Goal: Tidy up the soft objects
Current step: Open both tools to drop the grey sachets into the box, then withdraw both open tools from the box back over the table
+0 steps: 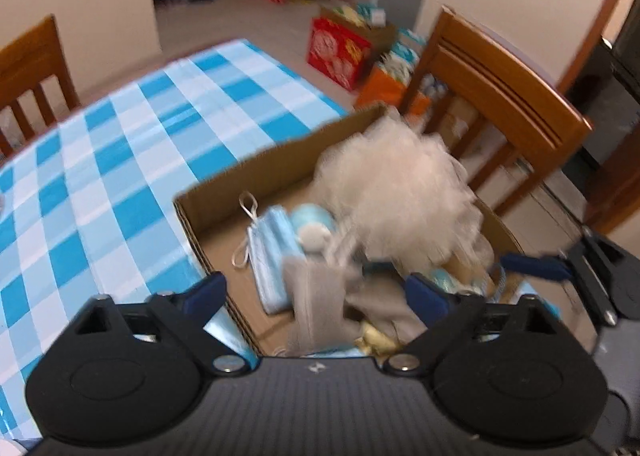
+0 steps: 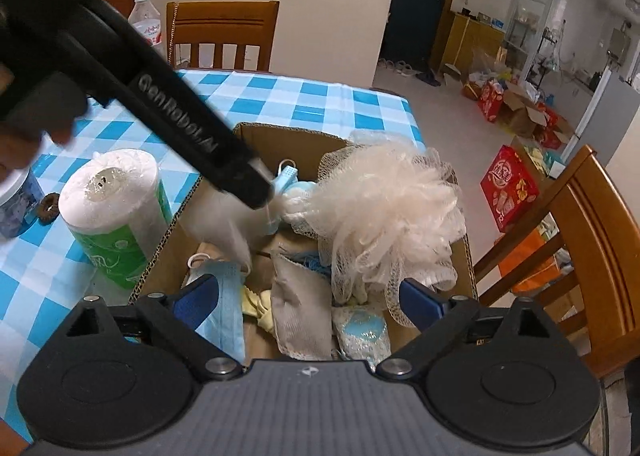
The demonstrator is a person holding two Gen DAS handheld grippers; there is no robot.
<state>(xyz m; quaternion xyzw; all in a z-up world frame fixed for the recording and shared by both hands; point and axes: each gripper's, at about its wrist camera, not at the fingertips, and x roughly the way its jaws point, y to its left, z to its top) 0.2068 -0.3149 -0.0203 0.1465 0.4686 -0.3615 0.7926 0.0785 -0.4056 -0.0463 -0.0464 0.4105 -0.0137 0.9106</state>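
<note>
Right gripper [image 2: 308, 300], bottom of the right wrist frame: blue-padded fingers spread wide, nothing between them, poised over the near edge of the cardboard box [image 2: 466, 252]. Left gripper [image 1: 316, 292], bottom of the left wrist frame: likewise spread and empty above the same box. Box contents, near to far: grey cloth [image 2: 300, 308] at lower centre, blue face mask [image 2: 224, 296] to its left, yellowish item [image 2: 256, 302] between them, pale blue sparkly pouch [image 2: 360, 332] to the right, white mesh bath pouf [image 2: 384, 208] piled high at centre right. Further blue items at the box's far end, blurred, possibly more masks. Left of the box on the checked tablecloth [image 2: 320, 96]: wrapped paper roll [image 2: 114, 216]. Upper left: water bottle [image 2: 146, 22], wooden chair [image 2: 224, 34].
</note>
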